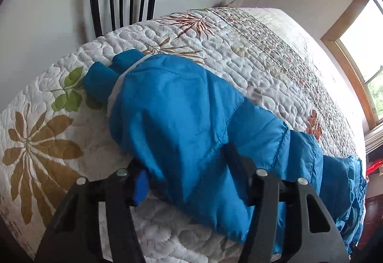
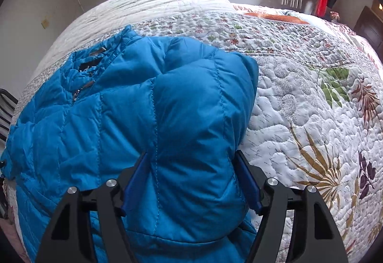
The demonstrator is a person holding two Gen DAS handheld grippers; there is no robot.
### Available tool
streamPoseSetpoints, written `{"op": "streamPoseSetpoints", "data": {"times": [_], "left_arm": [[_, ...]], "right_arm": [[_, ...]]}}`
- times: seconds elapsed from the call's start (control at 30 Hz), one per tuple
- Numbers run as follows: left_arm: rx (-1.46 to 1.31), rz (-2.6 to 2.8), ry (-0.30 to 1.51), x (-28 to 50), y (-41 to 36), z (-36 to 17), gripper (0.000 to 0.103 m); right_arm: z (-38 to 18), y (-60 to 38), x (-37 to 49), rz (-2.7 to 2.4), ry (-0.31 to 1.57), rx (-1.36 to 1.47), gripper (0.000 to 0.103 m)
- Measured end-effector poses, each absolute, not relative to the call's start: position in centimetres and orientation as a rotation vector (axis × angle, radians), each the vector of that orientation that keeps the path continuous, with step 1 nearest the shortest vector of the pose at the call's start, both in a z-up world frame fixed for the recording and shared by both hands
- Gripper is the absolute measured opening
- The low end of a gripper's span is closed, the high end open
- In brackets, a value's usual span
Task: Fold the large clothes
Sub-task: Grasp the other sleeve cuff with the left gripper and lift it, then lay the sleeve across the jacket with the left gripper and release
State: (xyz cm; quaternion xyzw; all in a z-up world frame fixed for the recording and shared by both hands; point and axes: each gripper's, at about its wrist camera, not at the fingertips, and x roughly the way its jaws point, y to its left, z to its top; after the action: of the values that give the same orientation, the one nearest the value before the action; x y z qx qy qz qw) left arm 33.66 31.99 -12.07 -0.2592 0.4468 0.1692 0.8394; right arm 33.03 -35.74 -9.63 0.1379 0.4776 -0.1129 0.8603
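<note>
Both hand-held grippers, left [image 1: 189, 181] and right [image 2: 191, 181], straddle spread-wide the puffy, slippery blue down jacket [image 2: 143, 100] on the bed [image 2: 299, 95] — best pinched at stitched seams.

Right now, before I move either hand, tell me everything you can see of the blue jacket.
The blue jacket is a puffy quilted coat of shiny, nylon-looking fabric with stitched channels. It lies crumpled on the floral quilt, part hanging over the bed edge. A zipper with metal pulls shows near its collar; the left view shows darker knit cuffs beside a pale lining edge. The left gripper and right gripper each straddle a bunched fold, fingers wide apart; whether they pinch it is unclear.
</note>
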Motion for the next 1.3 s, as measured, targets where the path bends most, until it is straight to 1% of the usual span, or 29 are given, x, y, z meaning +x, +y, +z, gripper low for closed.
{"op": "streamPoseSetpoints", "data": {"times": [0.03,0.1,0.13,0.17,0.2,0.27,0.37,0.4,0.5,0.63,0.87,0.97,1.07,1.17,1.2,1.3], "left_arm": [[-0.547,0.352,0.943,33.6,31.9,-11.9,0.048],[-0.522,0.337,0.935,33.6,31.1,-11.3,0.035],[-0.505,0.326,0.929,33.6,30.5,-10.9,0.032],[-0.490,0.307,0.919,33.5,29.8,-10.4,0.025],[-0.478,0.288,0.908,33.4,29.0,-9.8,0.021],[-0.460,0.242,0.876,33.2,27.2,-8.4,0.015],[-0.417,0.202,0.823,32.8,24.3,-5.8,0.011],[-0.405,0.179,0.804,32.7,23.2,-4.9,0.010],[-0.354,0.087,0.764,32.1,19.3,-2.4,0.008],[-0.222,-0.035,0.741,32.0,11.5,0.1,0.008],[-0.062,-0.299,0.764,32.1,-4.1,1.2,0.008],[-0.022,-0.374,0.791,32.5,-9.7,0.4,0.008],[0.041,-0.413,0.823,33.0,-14.4,-1.6,0.008],[0.057,-0.446,0.914,34.2,-17.3,-5.2,0.009],[0.070,-0.446,0.937,34.5,-18.0,-6.4,0.012],[0.128,-0.468,1.003,34.7,-19.2,-9.6,0.014]], "right_arm": [[-9.6,-35.6,33.0,-0.241,1.000,0.282,0.072],[-9.6,-35.4,33.0,-0.250,0.996,0.271,0.072],[-9.5,-35.3,32.9,-0.255,0.993,0.264,0.072],[-9.3,-35.1,32.9,-0.259,0.991,0.255,0.072],[-9.2,-35.0,32.9,-0.262,0.987,0.245,0.072],[-9.1,-34.8,32.9,-0.264,0.984,0.236,0.072],[-9.1,-35.4,32.7,-0.252,0.988,0.270,0.071],[-9.0,-35.7,32.5,-0.246,0.987,0.284,0.069],[-8.4,-36.4,31.8,-0.241,0.979,0.308,0.069],[-7.3,-36.8,31.0,-0.249,0.955,0.300,0.069],[-7.0,-37.2,30.7,-0.246,0.933,0.295,0.069],[-7.5,-37.5,30.7,-0.238,0.936,0.306,0.069],[-8.0,-37.8,30.8,-0.225,0.944,0.324,0.069],[-8.3,-38.0,30.9,-0.215,0.947,0.337,0.069],[-8.4,-38.0,30.9,-0.212,0.948,0.342,0.069],[-8.6,-38.0,31.1,-0.201,0.953,0.351,0.069]]}}
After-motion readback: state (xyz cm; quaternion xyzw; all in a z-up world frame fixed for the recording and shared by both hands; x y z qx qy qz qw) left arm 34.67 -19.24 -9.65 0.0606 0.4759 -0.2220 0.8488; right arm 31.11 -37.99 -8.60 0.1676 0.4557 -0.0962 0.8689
